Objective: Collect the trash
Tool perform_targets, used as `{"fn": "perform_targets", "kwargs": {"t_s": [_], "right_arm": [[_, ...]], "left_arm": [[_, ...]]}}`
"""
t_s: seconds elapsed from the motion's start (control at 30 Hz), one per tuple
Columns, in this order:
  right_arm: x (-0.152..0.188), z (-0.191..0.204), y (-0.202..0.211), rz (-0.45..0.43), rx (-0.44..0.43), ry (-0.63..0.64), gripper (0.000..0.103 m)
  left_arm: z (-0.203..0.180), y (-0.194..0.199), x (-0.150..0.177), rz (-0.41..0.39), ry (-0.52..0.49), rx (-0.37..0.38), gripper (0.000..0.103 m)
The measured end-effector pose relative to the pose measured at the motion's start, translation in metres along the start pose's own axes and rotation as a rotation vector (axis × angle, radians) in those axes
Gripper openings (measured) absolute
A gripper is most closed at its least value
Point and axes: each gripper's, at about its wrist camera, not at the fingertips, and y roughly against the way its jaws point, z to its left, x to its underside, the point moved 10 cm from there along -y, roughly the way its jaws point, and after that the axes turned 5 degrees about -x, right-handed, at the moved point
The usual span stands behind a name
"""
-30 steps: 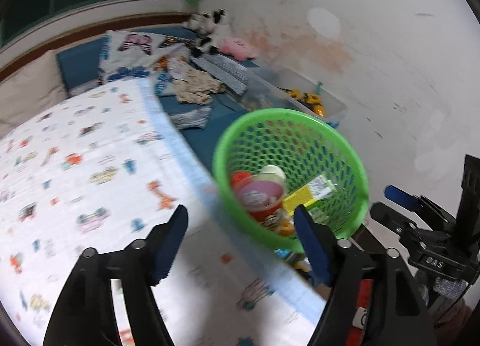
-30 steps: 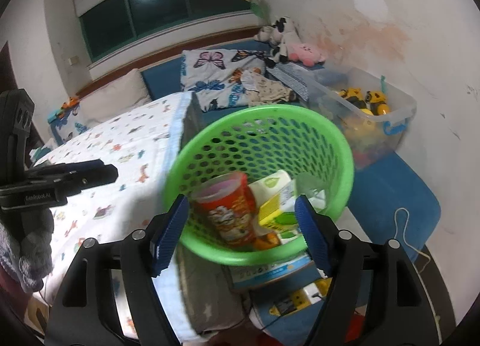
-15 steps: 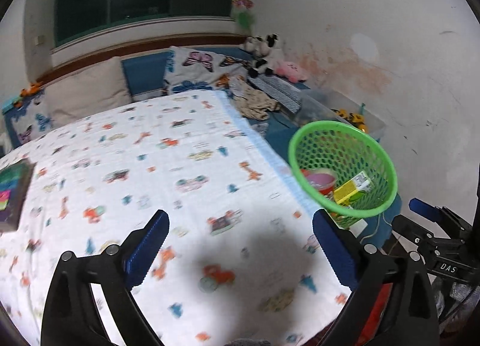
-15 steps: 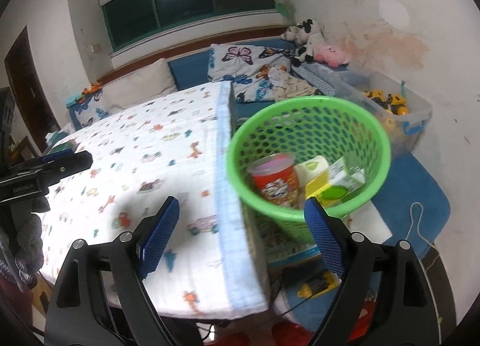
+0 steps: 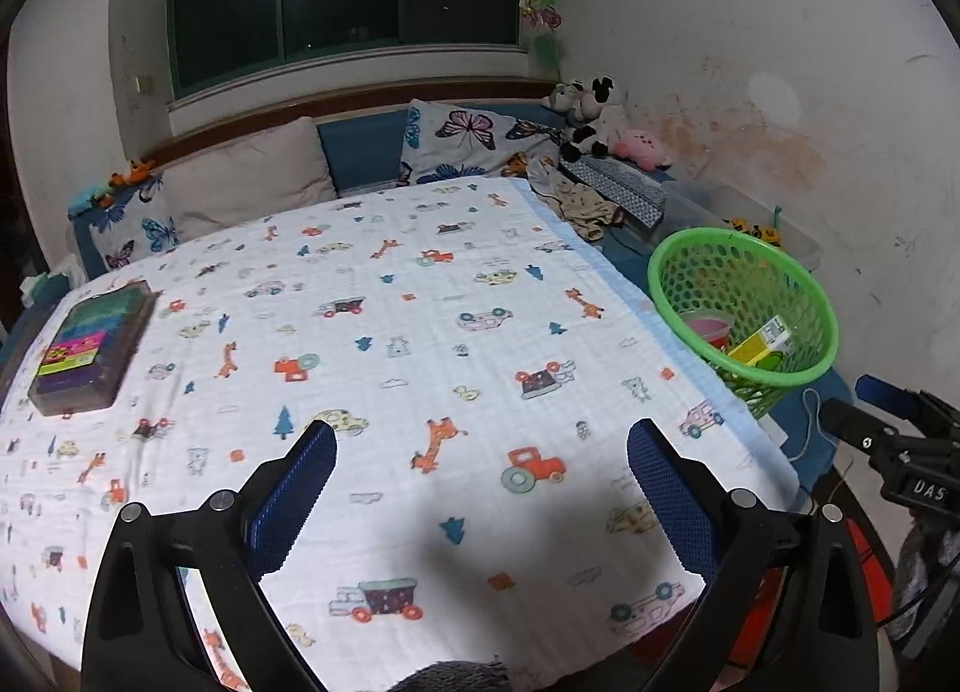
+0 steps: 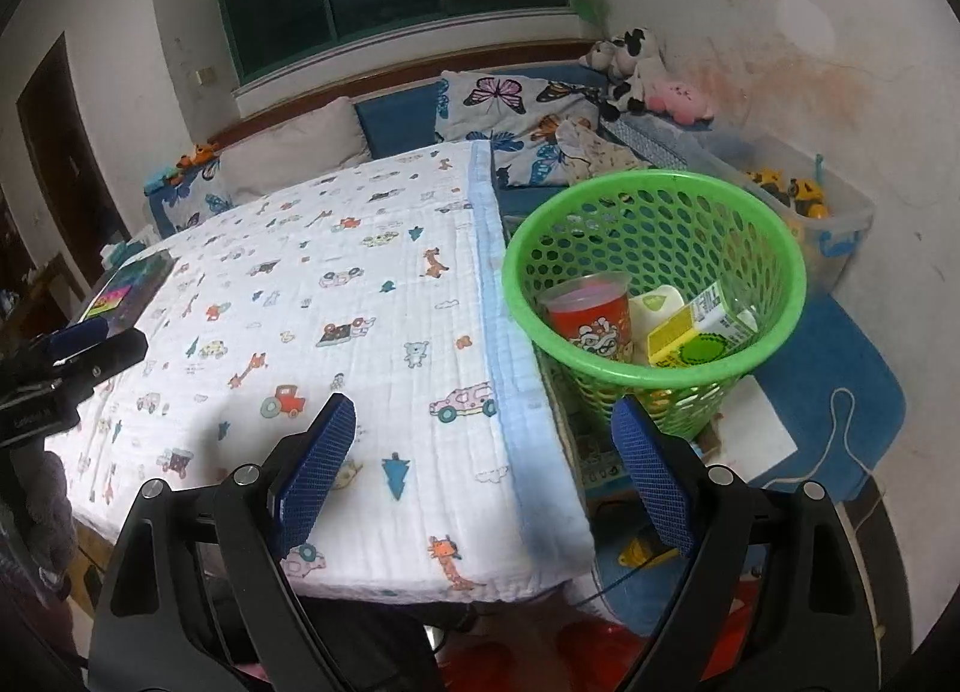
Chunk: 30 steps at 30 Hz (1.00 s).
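Both sets of jaws stood wide apart and gripped nothing; the left gripper (image 5: pixel 480 455) hung over the patterned blanket (image 5: pixel 420 332), the right gripper (image 6: pixel 483 431) over the blanket's blue edge, near the green basket (image 6: pixel 654 371); the basket stood just beside the bed on its right side, below blanket level — inside it lay the trash: a red cup (image 6: pixel 591 311), a yellow-and-green carton (image 6: pixel 699 332) and a white lid (image 6: pixel 657 305); a dark box (image 5: pixel 90 344) rested on the blanket's far left.
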Motion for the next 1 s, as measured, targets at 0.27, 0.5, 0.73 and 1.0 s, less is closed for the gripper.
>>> {"fn": "perform_targets", "kwargs": {"t_s": [0.27,0.5,0.73,1.0], "right_arm": [[0.002,0.006,0.007,-0.007,-0.003,0.013,0.089],[0.003,0.009,0.010,-0.011,-0.003,0.020,0.090],[0.003,0.011,0.013,-0.016,-0.003,0.023,0.090],[0.004,0.012,0.015,-0.016,-0.001,0.027,0.090]], "left_arm": [[-0.004,0.008,0.007,-0.010,-0.012,-0.012,0.094],[-0.004,0.013,0.009,-0.018,-0.014,-0.013,0.094],[-0.003,0.019,0.010,-0.027,-0.006,-0.020,0.094],[-0.002,0.023,0.010,-0.040,-0.008,-0.027,0.094]]}}
